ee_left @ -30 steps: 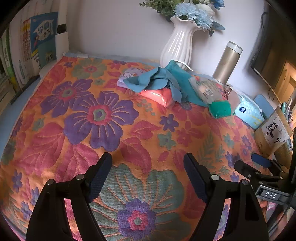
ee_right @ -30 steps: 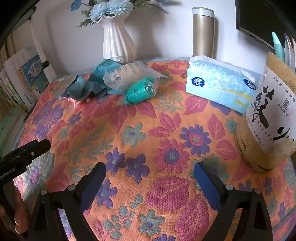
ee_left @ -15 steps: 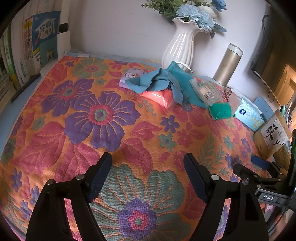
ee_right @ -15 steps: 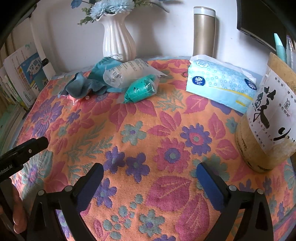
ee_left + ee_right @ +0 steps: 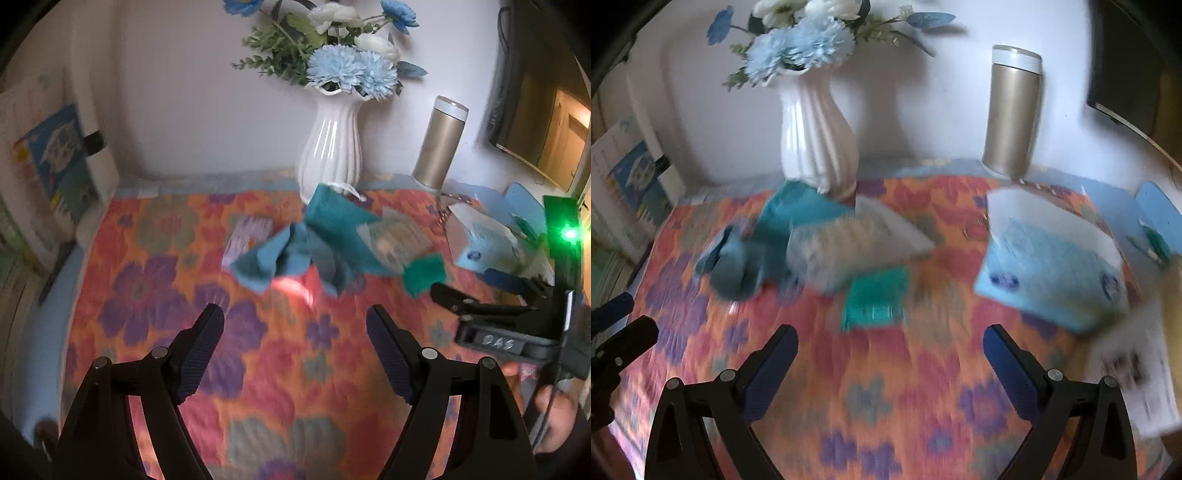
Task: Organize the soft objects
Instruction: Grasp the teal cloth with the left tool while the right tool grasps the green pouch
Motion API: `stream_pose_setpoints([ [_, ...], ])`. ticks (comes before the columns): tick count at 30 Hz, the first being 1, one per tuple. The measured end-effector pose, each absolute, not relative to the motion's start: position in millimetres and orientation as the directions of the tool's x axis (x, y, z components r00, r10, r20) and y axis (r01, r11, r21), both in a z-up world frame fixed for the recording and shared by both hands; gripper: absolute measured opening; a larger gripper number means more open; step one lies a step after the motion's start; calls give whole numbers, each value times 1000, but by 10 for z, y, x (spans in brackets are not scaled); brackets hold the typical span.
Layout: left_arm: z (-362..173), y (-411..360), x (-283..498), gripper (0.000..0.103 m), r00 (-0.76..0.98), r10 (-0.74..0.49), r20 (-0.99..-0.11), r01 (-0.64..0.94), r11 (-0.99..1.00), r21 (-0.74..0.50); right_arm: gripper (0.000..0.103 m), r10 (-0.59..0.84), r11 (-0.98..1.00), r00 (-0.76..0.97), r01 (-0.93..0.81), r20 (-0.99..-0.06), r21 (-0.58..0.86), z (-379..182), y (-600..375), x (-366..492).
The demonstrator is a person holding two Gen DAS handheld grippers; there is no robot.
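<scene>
teal cloths [image 5: 325, 236] lie heaped beside the white vase [image 5: 330, 155] on the flowered tabletop [image 5: 258, 362]. "das" reads on the right tongs [image 5: 469, 286]; left tongs [image 5: 295, 343] wide, empty. both nearer the heap now, right ones opened wider.

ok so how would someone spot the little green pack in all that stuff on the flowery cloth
Start at the white ribbed vase by the back wall. The heap of teal cloths and a clear plastic bag spills out in front of it. The green pack lies at the bag's near edge: small, bright green, and closest to the camera.
</scene>
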State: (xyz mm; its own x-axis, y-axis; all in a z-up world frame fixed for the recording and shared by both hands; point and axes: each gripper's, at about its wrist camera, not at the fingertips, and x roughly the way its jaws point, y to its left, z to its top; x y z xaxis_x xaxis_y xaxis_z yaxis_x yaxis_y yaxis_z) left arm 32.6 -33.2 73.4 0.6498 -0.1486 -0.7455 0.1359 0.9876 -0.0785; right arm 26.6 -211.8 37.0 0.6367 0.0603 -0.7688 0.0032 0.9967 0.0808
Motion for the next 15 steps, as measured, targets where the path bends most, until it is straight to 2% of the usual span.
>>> stream_pose_setpoints([
  [5,447,-326,806,78,629,-187,-754,128,982,-137,100,75,994,666,14,-742,112,167,-2150,543],
  [7,352,-344,924,78,629,-163,-760,111,987,-120,95,74,994,672,10,-737,109,104,-2142,581],
  [8,300,-349,982,78,625,-157,-764,107,988,-114,92,81,994,665,6,-743,114,86,-2136,593],
  [10,246,-341,1031,77,631,-174,-756,109,985,-135,65,99,992,655,-4,-749,127,57,-2135,604],
  [12,211,-334,1054,67,636,-199,-745,104,980,-172,54,84,994,641,4,-763,113,17,-2125,622],
  [14,162,-332,1091,44,628,-214,-748,103,976,-192,49,81,994,651,0,-755,107,31,-2110,607],
  [15,161,-342,1082,41,636,-217,-741,113,975,-190,45,90,994,653,-10,-752,110,34,-2105,601],
])
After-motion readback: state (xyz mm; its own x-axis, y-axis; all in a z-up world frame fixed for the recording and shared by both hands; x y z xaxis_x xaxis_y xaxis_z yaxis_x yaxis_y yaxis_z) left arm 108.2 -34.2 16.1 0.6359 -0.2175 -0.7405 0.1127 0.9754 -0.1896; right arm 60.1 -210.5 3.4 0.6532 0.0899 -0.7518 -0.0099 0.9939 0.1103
